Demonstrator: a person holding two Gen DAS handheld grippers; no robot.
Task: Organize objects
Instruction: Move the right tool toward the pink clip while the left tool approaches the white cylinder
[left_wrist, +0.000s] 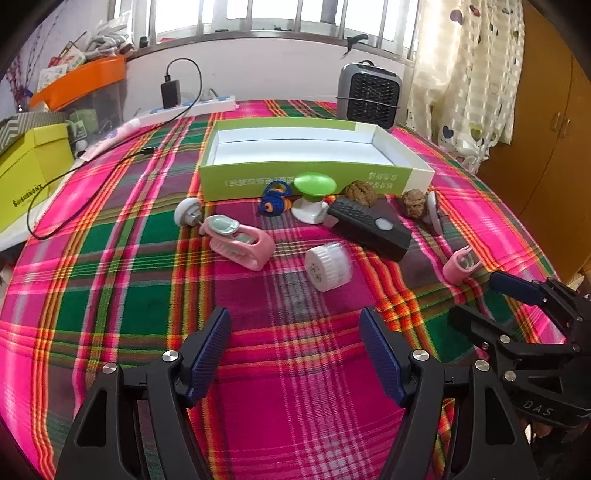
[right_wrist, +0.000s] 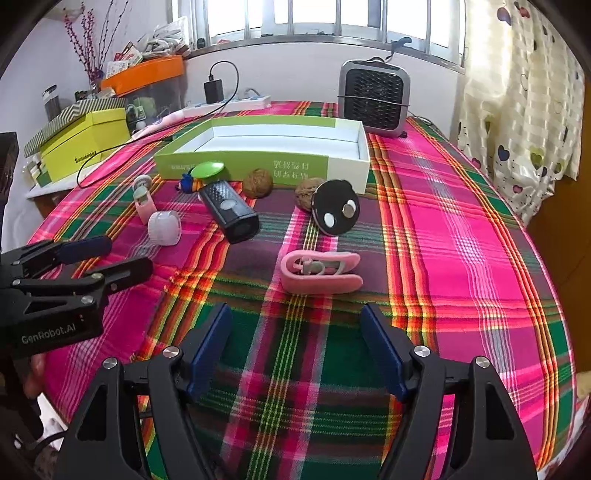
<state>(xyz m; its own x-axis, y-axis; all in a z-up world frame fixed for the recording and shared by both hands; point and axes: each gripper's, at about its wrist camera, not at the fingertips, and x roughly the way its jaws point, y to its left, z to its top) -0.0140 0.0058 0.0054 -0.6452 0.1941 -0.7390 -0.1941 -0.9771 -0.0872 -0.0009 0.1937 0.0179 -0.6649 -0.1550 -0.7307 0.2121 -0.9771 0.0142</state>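
Both tongs hang low over the plaid-covered bench (left_wrist: 110, 295) with nothing between their blue pads. The left tongs (left_wrist: 295, 354) gape wide at the bottom centre of the left view, aimed at the white cap (left_wrist: 328, 266). The right tongs (right_wrist: 295, 352) are equally wide at the bottom centre of the right view, lined up with the pink clip (right_wrist: 319, 272) just ahead. That suggests each is about to take the piece nearest it.

The loose things lie in a band across the middle of both views, in front of the green-and-white box (left_wrist: 314, 181). It sits open and empty, likely the place meant for them. Among them are a second pink clip (left_wrist: 240, 243), a black torch (left_wrist: 369, 229), a green-topped knob (left_wrist: 314, 188), a blue toy (left_wrist: 273, 201), two walnuts (right_wrist: 258, 182) and a black disc (right_wrist: 335, 212). All lie outside the box, so sorting looks not yet begun.

The box front carries Chinese characters, too distorted to read. The yellow box (right_wrist: 86, 138) at left bears small lettering that I cannot make out. One tongs body reads "GenRobot.AI" in the right view; the other shows "DAS" in the left view.
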